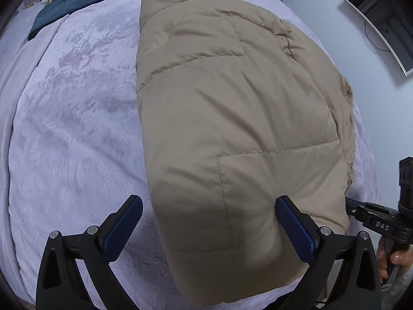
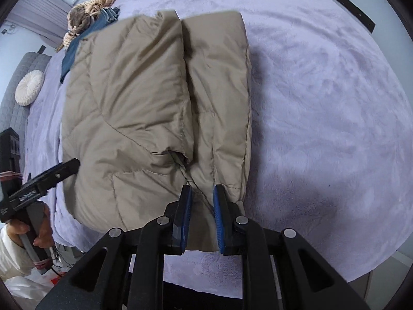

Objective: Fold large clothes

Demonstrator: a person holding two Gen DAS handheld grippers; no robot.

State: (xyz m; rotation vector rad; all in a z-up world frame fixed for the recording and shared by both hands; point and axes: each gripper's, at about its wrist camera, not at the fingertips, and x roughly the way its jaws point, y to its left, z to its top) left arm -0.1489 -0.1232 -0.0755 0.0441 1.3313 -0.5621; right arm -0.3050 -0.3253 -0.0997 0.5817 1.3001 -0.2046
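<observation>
The puffy, slippery jacket (image 2: pixel 155 108) at the bed's (image 2: pixel 322 103) near edge needs deep hem grips: right gripper (image 2: pixel 202 214) pinches it, left gripper (image 1: pixel 209 227) gapes wide.

I see the folded jacket (image 1: pixel 232 118) lying on the bed (image 1: pixel 72 129); behind it to the left lie jeans (image 1: pixel 77 2), with a round cushion (image 2: pixel 28 87) farther left.

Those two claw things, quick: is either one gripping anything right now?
Left gripper: open, holding nothing, over the tan jacket.
Right gripper: shut on the jacket's near edge.
</observation>
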